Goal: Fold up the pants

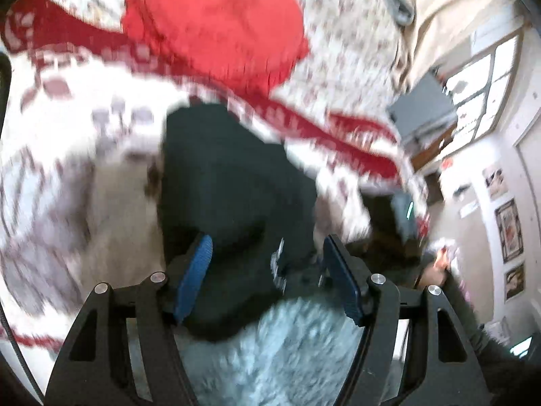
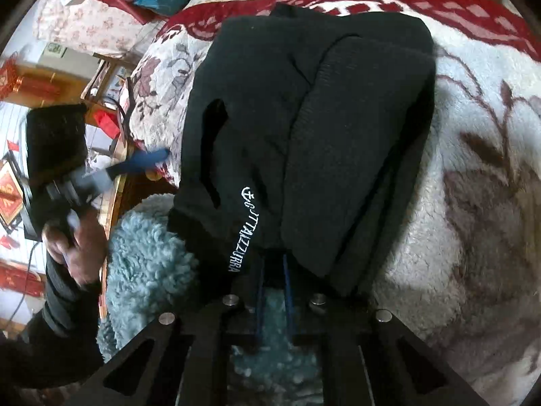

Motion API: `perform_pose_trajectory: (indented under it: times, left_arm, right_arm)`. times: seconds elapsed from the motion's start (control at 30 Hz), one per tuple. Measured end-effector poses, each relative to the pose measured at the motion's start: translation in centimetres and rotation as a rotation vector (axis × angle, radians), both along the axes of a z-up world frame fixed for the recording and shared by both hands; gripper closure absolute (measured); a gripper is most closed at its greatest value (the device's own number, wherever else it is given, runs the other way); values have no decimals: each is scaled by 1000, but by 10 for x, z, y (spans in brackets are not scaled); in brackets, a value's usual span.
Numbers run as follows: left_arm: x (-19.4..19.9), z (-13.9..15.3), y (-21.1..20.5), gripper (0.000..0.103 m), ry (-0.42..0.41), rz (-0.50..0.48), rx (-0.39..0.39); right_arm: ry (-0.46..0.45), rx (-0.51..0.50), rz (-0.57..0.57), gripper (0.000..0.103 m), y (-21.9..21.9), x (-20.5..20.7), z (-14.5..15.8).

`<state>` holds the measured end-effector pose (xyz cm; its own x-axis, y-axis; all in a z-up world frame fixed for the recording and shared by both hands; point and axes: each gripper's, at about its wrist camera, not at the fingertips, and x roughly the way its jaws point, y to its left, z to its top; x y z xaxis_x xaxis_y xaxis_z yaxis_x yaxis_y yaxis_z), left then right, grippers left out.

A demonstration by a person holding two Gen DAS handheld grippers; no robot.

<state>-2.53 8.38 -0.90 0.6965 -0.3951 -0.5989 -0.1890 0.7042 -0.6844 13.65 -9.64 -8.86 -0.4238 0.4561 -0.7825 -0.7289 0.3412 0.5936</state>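
A: Pants (image 2: 304, 128) are laid folded into a compact black bundle on the blanket (image 2: 473, 155). White lettering, read as "JTTAAZZURRA" beside a small anchor mark, is stitched along one edge.

B: How is the material described?

A: A thick, matte black knit is seen, with a ribbed panel on the upper layer and a slit pocket at the left. The blanket is a fluffy white fleece printed with brown leaves and bordered in dark red. A shaggy blue-grey fleece (image 2: 148, 257) is seen at the near edge, and a red ruffled cushion (image 1: 216, 23) is lying farther back.

B: And the grippers?

A: The right gripper (image 2: 272, 270) is clamped on the near hem of the pants, its blue pads drawn close together. The left gripper (image 1: 267, 270) is spread wide, nothing being pinched; that view is motion-blurred.

B: The room?

A: A window (image 1: 483, 91) and framed pictures (image 1: 509, 230) are seen on a white wall.
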Motion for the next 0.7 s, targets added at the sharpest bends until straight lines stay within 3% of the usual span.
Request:
perform_pose_trajectory:
  times: [0.07,0.17,0.23,0.27,0.3,0.37,0.4,0.43,0.57,0.6,0.63,0.67,0.7]
  left_arm:
    - [12,8,10,35,-25,26,-6]
    - [44,7,25,35,-47,58,-53]
    - [60,-2,32,35,-28,101,-84]
    - [72,-17,38,35,21,138,-113]
    - [74,-27,42,36,49,152,-130]
    - [82,-56,43,48,146,188,-160]
    - [80,-62,43,52,146,206,-163]
    - [78,-61,44,52,132,210,-165]
    - [47,-44,53,50,39,254,-193]
    - [33,-41,57,42,15,287,-209]
    - [27,-41,59,31,-1,308,-226]
    - [14,-42,61,29,-16,338,-257]
    - [8,-45,62,29,-16,355,-292]
  right_arm:
    - [-26,4,10,94,-2,-3,7]
    - [-88,109,-1,93,-8,0,43]
    - [-162,201,-132,92,-13,23,70]
    - [-195,216,-196,92,-14,33,75]
    - [-205,215,-264,92,-11,46,75]
    - [-213,176,-327,92,-4,64,58]
    - [-243,99,-351,92,3,69,42]
    - [-250,48,-376,92,5,75,27]
    - [-140,159,-475,89,-19,87,33]
    - [-133,189,-492,87,-29,88,39]
    - [-128,208,-509,77,-36,89,42]
    - [-108,234,-533,56,-48,90,45]
    - [-71,259,-552,51,-58,89,44]
